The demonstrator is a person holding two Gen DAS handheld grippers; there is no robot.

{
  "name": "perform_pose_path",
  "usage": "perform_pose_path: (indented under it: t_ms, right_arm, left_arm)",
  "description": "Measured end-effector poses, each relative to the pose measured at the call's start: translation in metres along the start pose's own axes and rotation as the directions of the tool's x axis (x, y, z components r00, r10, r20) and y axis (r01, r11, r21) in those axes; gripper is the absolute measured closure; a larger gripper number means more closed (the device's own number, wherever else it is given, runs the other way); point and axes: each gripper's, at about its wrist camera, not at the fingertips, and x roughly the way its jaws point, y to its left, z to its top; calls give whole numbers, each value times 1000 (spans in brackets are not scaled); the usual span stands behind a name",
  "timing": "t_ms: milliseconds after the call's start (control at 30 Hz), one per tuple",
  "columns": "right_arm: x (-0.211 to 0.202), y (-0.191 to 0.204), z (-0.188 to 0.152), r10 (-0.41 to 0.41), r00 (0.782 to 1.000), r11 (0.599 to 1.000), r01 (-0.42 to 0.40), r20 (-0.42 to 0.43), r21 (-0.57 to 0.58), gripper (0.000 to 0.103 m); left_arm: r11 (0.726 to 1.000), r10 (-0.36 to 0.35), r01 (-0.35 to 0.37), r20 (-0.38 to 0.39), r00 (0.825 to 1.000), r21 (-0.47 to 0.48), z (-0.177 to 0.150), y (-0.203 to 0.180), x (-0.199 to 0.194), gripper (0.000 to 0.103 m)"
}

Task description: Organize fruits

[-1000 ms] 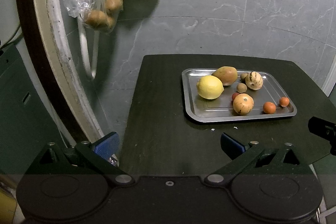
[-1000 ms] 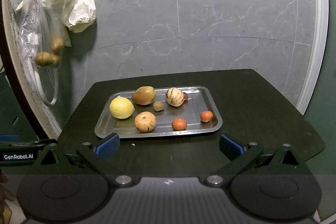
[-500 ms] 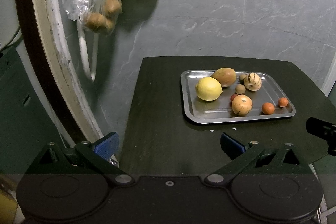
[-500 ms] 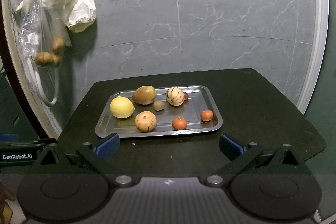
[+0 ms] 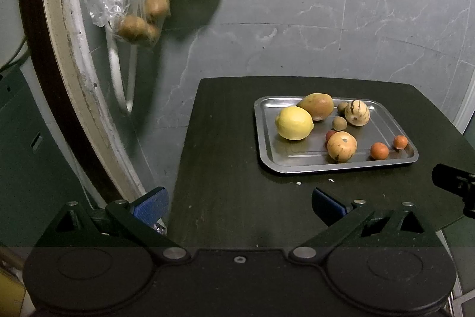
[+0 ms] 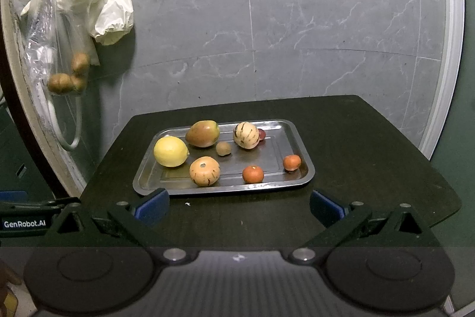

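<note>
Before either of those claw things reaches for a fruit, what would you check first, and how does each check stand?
1. Left gripper open and empty: ok.
2. Right gripper open and empty: ok.
3. All fruit sits inside the metal tray: ok.
4. Lemon has room around it for fingers: not ok, the mango is right next to it.
5. The two small orange fruits stand apart and easy to reach: ok.
6. Where the fruit should go: cannot tell, no bowl or basket shows.
</note>
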Motion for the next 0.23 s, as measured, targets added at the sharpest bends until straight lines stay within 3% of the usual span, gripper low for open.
perform_pose_path:
  t_ms: [233]
  right_arm:
    - [1,0,1,-1,1000,1000,1,-2,2,0]
  left_arm:
    - [1000,1,-1,-1,1000,0,0,-1,0,1]
